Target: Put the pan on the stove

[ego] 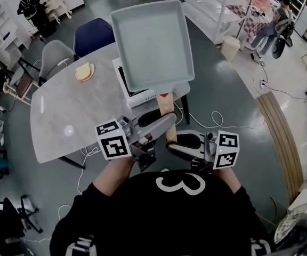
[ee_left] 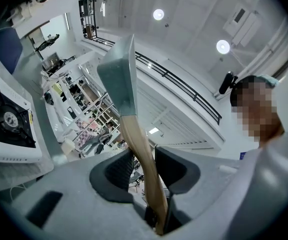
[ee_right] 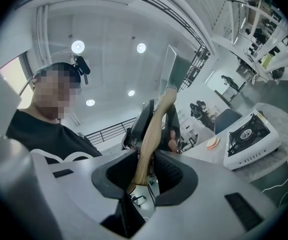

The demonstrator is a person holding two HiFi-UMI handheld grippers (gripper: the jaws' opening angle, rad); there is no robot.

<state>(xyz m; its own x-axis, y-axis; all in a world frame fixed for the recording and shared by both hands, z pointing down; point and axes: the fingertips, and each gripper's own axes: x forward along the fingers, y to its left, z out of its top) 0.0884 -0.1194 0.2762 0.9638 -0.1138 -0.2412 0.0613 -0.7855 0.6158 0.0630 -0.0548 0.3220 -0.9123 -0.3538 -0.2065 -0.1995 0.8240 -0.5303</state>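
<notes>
Noting the pan (ego: 151, 41) aloft above the stove (ego: 137, 95), you have left fingers (ee_left: 115, 171) and right fingers (ee_right: 118, 176) both clamped on its smooth wooden handle (ego: 164, 108): stiff, likely front-heavy, prone to twisting.

Over stove: the pan (ego: 151, 41) hangs above the stove (ego: 136, 93) and hides most of its top.
Table, left half: the table (ego: 57, 121) is open from stove to near edge.
Far edge: a plate (ego: 84, 71), well apart from the stove.
Behind: chairs (ego: 55, 55) seem pushed close.
Right: open floor, a cable (ego: 217, 115) trailing.
</notes>
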